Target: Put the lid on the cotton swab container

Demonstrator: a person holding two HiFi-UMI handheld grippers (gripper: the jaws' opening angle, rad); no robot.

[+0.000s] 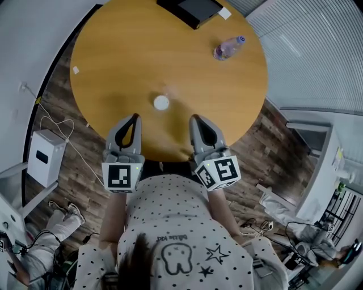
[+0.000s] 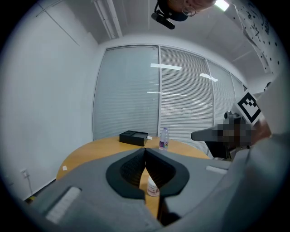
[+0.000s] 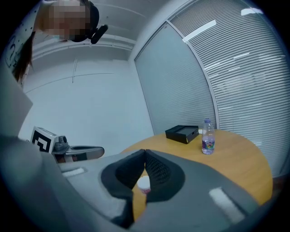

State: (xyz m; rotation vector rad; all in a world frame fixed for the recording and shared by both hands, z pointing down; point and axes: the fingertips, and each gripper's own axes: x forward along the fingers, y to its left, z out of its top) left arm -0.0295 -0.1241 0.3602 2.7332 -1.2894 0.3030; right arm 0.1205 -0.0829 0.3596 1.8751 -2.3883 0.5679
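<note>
The cotton swab container [image 1: 161,102] stands on the round wooden table [image 1: 125,51], a little in from the edge nearest the person. The head view looks down on it and shows only a round white top. The two gripper views show its side instead: a short tub, white above, with a pinkish label band below. The left gripper [image 1: 135,118] lies nearer the person than the container and to its left. The right gripper [image 1: 194,118] lies nearer the person and to its right. Both tips are just over the table's edge and clear of the container. In each gripper's own view the jaws are pressed together tip to tip with nothing between them. The container shows through the opening below the closed tips, resting on the table beyond. A water bottle [image 1: 228,48] lies past the container to the right in the head view, but both gripper views show it upright. A black box [image 1: 190,10] is farther beyond the container at the table's far edge. Only the gripper views show the glass wall with blinds behind the box. Only the head view shows the plank floor around the table.
</note>
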